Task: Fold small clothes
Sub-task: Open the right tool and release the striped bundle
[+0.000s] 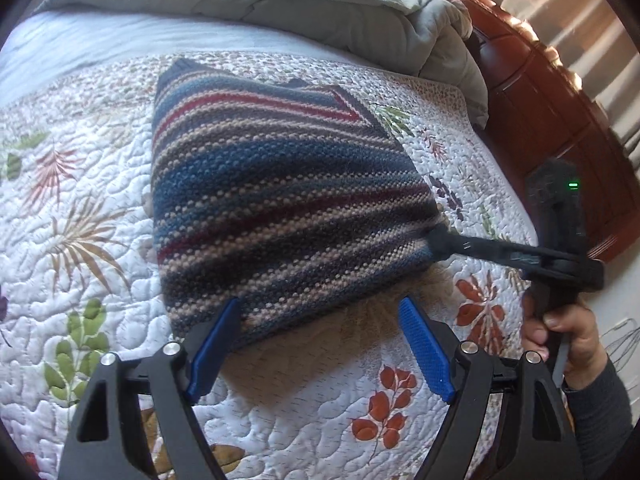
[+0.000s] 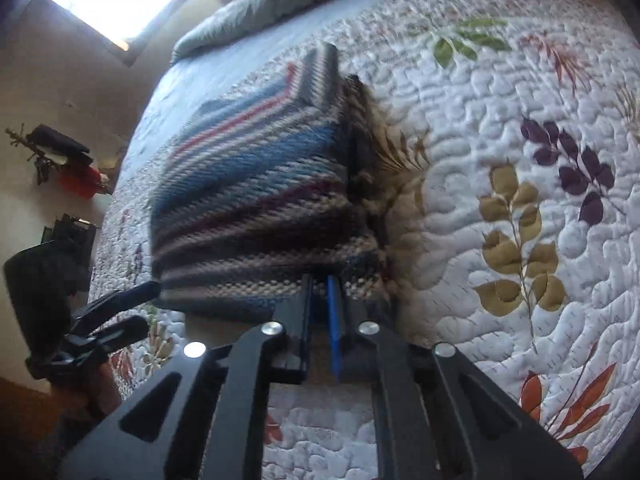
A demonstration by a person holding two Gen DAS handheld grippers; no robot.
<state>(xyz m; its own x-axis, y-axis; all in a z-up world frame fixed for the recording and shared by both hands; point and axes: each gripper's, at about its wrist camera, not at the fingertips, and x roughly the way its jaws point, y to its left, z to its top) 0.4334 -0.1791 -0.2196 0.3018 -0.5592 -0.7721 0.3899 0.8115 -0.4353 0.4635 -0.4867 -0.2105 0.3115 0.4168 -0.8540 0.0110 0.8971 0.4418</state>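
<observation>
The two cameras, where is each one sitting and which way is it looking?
Left wrist view: sits on the left tool, looking along its open blue fingers at the striped sweater; the right tool and hand show.
Right wrist view: sits on the right tool, shut on the sweater's edge; the left tool shows at the left.
Both share the sweater and floral quilt.

Folded sweater (image 1: 276, 200) on the quilt (image 1: 80, 200), comforter (image 1: 320, 12) behind it.
</observation>
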